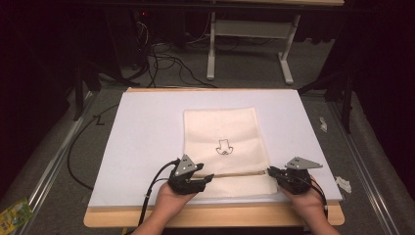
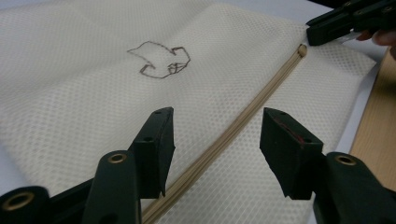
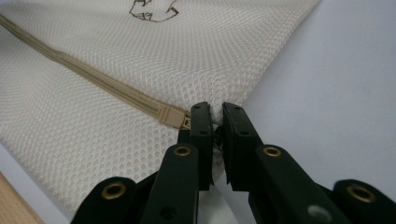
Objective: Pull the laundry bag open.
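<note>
Cream mesh, woven in a fine honeycomb, makes up the laundry bag (image 1: 226, 149) that lies flat on the white sheet (image 1: 142, 142) covering the counter (image 1: 210, 215), nearer the front edge than the back and roughly midway between the side edges. A small dark outline drawing (image 1: 224, 147) sits at the bag's middle, and a beige zipper (image 2: 243, 121) runs across it parallel to the front edge, its slider (image 3: 180, 119) at the end toward the counter's right edge. The right gripper (image 3: 215, 122) has its fingers pressed together on the mesh edge right beside that slider, pinning the bag's right side. The left gripper (image 2: 215, 135) hovers over the zipper line toward the bag's left side, its fingers apart and straddling the teeth without touching the fabric. The step in hand looks like opening the zipper, so the anchoring pinch should stay firm and low, keeping the mesh taut against the sheet. The free gripper would do best to catch the slider's tab itself rather than a fold of mesh, then draw it straight along the teeth, level with the counter, so the soft fabric does not bunch or snag.
</note>
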Available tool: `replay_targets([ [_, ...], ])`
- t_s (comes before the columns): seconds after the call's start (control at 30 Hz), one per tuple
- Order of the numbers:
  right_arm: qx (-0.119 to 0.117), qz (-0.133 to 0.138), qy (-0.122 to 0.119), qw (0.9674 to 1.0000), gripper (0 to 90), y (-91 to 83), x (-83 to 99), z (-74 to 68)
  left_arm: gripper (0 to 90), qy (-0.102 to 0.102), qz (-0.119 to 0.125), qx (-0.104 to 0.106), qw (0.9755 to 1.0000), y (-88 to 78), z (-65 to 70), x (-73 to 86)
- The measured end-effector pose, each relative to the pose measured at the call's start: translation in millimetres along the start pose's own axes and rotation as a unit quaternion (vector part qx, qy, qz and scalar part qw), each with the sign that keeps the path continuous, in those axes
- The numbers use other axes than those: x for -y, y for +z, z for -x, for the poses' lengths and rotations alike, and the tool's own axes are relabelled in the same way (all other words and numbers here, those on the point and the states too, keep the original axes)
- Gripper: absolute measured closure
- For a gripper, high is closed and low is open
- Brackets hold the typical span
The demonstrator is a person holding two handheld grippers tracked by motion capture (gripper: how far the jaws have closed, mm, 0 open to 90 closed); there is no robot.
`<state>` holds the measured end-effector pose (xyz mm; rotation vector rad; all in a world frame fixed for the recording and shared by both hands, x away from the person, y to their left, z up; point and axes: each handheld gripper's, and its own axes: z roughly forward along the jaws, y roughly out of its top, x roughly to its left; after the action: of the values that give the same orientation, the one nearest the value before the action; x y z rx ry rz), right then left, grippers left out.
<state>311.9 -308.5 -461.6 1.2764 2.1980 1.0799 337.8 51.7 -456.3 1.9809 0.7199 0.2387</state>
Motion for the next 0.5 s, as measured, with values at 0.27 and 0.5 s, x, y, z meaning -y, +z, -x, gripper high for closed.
replay_targets([
  [0.27, -0.002, 0.013, -0.009, 0.9999, 84.7, -5.2, -2.4, -1.3, 46.5, -0.004, -0.004, 0.042, 0.9991, 31.1, 24.4, -15.8],
  [0.5, -0.016, 0.031, -0.012, 0.9993, 84.7, -9.5, -4.8, -1.2, 52.7, -0.026, -0.011, 0.073, 0.9970, 60.1, 42.7, -27.1],
])
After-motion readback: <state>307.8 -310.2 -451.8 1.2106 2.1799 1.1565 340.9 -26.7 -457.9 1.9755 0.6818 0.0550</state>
